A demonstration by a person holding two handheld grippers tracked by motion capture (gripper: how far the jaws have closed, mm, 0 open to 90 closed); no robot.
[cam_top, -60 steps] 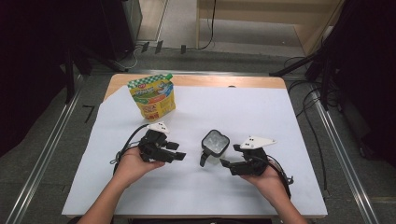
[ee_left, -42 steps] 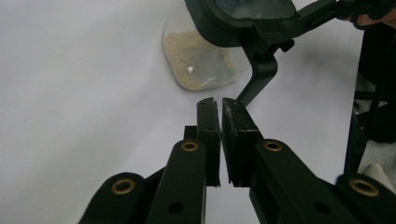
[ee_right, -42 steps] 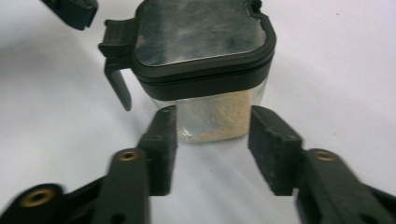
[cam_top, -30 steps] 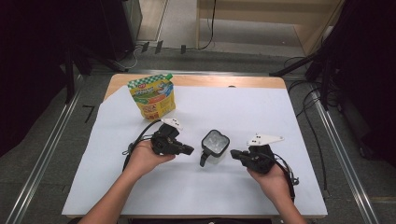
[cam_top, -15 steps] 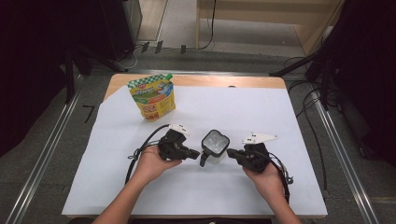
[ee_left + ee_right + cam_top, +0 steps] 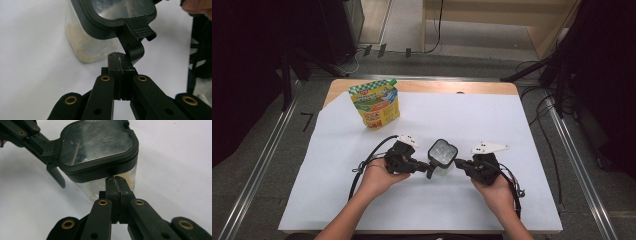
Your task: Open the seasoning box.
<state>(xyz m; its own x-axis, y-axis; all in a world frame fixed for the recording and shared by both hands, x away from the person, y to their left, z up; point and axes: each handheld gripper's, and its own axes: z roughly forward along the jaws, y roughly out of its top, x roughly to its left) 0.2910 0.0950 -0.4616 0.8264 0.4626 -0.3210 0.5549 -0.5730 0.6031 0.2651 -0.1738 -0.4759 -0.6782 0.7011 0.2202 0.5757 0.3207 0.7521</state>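
The jar point(image 6: 442, 158) stands near the middle of the tabletop point(image 6: 512, 130), a little toward the near edge, between the two hand-held grippers. It is a small, squarish, clear container with rounded corners, probably hard plastic, with a pale, grainy layer at its bottom, so it is likely light and apt to slide on the smooth white cover. The lid point(image 6: 97, 145) has a thick black rim around a glossy clear pane, and a black latch point(image 6: 136, 37) hangs down on one side; the rim and latch look like the firmest places to take hold, the walls slick.

The left hand-held gripper point(image 6: 119, 58) has its jaws closed together, empty, the tips touching the latch's lower end. The right hand-held gripper point(image 6: 116, 182) is likewise closed and empty, the tips against the wall just under the rim. A soft, glossy pouch point(image 6: 375, 104) stands toward the far left corner.
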